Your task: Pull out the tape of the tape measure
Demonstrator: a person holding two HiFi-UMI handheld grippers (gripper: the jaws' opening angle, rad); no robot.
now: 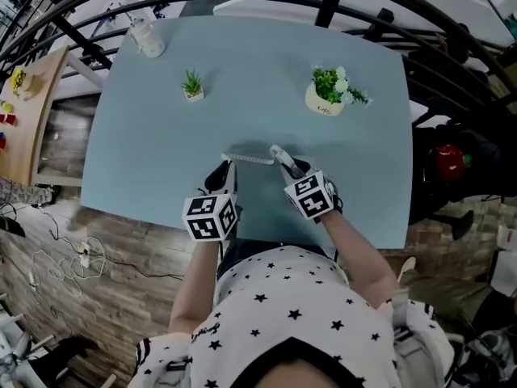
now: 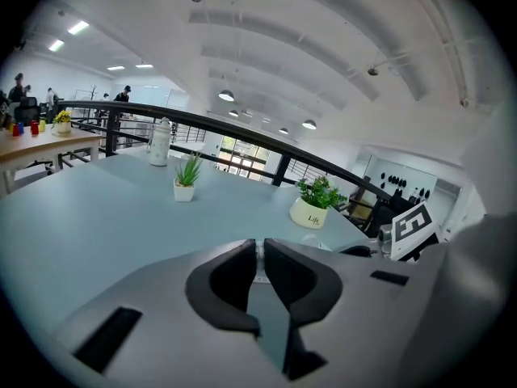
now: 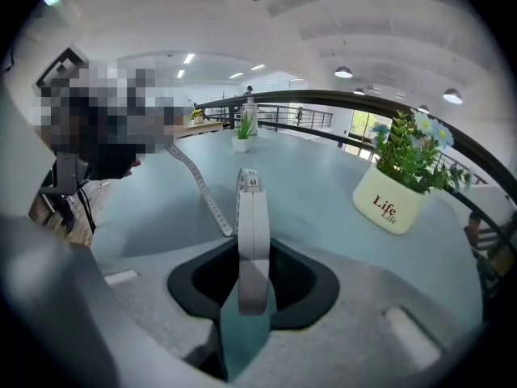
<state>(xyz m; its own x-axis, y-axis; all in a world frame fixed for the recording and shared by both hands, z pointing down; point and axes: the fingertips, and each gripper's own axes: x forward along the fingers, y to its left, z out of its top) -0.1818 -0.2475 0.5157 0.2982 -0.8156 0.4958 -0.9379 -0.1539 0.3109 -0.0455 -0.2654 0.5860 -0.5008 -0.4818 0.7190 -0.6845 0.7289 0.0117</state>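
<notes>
Here, the right claw (image 3: 253, 257) is clamped on the white tape measure (image 3: 253, 217) (its case seen edge-on), held over the pale blue bench (image 1: 145, 136). The left claw (image 2: 258, 259) is pinched almost together on the end of the tape (image 1: 249, 158), which stretches between the two claws. Farther back on the bench stand a small green plant (image 1: 192, 86), a flowering pot (image 1: 327, 95) and a bottle (image 1: 148, 39).
</notes>
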